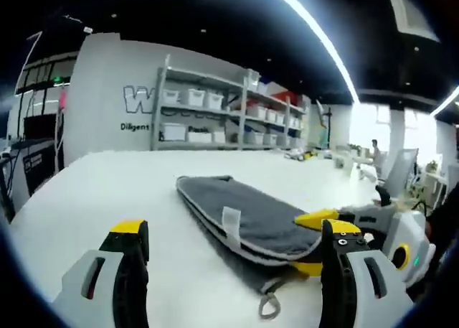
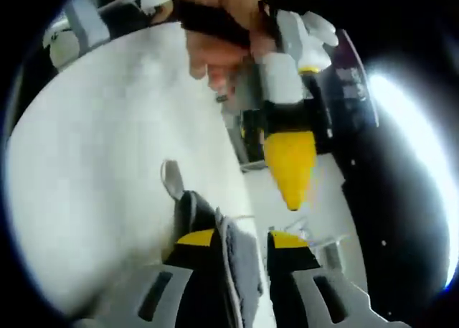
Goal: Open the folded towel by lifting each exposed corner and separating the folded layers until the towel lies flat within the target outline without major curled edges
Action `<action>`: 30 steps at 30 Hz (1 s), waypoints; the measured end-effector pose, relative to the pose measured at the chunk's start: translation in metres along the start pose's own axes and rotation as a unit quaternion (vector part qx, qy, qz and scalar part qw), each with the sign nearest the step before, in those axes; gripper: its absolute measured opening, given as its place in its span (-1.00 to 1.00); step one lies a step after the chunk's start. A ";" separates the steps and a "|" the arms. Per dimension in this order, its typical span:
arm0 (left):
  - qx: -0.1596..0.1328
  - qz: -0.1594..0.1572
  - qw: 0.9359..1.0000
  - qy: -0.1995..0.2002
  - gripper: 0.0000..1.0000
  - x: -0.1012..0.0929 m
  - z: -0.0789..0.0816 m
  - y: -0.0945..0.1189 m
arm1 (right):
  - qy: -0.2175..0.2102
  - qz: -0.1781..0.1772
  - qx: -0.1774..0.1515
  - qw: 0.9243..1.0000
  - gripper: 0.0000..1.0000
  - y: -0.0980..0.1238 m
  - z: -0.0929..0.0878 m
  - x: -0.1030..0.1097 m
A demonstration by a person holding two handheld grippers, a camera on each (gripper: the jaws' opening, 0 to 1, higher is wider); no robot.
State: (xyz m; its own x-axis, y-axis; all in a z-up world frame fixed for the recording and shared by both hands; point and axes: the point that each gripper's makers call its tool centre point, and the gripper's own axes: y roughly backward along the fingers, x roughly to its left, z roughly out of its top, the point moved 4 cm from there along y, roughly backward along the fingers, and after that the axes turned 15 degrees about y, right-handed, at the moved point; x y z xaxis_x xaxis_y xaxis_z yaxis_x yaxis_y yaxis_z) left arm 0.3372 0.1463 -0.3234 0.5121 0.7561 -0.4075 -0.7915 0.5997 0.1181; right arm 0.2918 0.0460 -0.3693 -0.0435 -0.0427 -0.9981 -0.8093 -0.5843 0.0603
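Barely started: towel (image 1: 247, 217) still folded on table (image 1: 100, 191), no outline visible. Left gripper (image 1: 233, 260) fingers wide, empty. Right gripper (image 2: 233, 243) fingers narrow, pinching towel's near edge.

Right gripper (image 2: 240, 242) sat low at the white table (image 2: 86, 163) edge, yellow-tipped jaws closed on the grey towel (image 2: 237, 260) fold between them. Towel's hanging loop (image 2: 171, 179) lay flat on the table just beyond. Left gripper (image 2: 289, 166) hovered above, yellow tip pointing down, hand (image 2: 219, 37) gripping it
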 end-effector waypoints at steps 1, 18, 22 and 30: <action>0.001 -0.003 1.000 0.010 0.99 0.004 0.004 -0.005 | -0.003 0.001 -0.002 1.000 -0.72 -0.001 0.001 0.001; 0.062 -0.081 0.982 0.158 0.86 0.046 0.029 -0.103 | -0.100 -0.052 0.020 0.993 -1.00 0.001 -0.012 -0.016; 0.072 -0.081 0.974 0.200 0.78 0.061 0.031 -0.125 | -0.126 -0.064 0.031 0.990 -1.00 0.001 -0.019 -0.020; 0.122 -0.071 0.970 0.198 0.40 0.088 0.012 -0.158 | -0.126 -0.061 0.032 0.990 -1.00 0.002 -0.018 -0.016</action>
State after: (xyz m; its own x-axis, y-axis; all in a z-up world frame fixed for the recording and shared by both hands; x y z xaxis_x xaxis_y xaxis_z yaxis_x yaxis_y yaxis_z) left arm 0.5111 0.1216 -0.3676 0.4038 0.5311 -0.7449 -0.5951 0.7709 0.2271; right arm 0.3017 0.0309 -0.3530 -0.0804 0.2335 -0.9690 -0.8526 -0.5198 -0.0545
